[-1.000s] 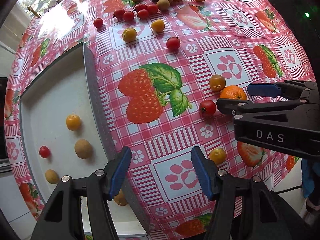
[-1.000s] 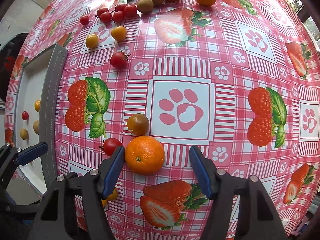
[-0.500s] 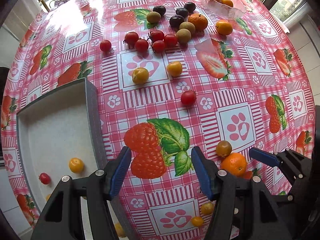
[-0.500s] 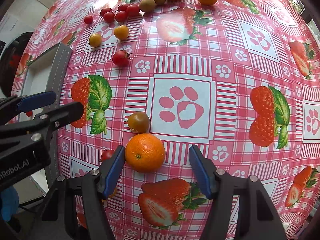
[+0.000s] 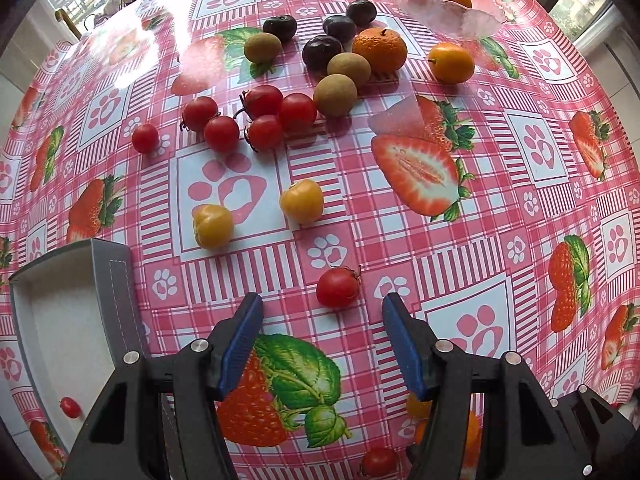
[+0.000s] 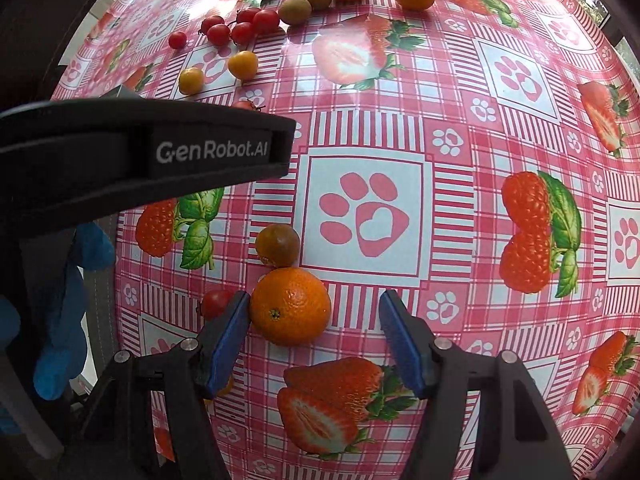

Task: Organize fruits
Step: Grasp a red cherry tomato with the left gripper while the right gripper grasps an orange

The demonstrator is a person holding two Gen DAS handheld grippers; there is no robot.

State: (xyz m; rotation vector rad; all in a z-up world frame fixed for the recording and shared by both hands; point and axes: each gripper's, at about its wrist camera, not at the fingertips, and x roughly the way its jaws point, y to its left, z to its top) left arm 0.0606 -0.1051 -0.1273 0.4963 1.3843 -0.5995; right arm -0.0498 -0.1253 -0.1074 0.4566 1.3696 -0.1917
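While left gripper (image 5: 322,346) hangs spread & empty, right gripper (image 6: 314,334) spread w/ orange (image 6: 291,306) touching one pad.

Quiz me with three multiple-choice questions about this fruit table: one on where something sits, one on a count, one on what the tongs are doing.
1. Where is the glass bowl?
A. at the table's far edge
B. inside the white tray
C. between the left tongs

2. How many yellow tomatoes lie on the big paw print?
A. none
B. two
C. five

3. What are the right tongs doing?
A. squeezing a plum
B. lifting the bowl
C. standing open around the orange

Answers: 1 A, it sits beyond all the loose fruit. 2 B, a pair lies side by side there. 3 C, a clear gap shows beside the far pad.
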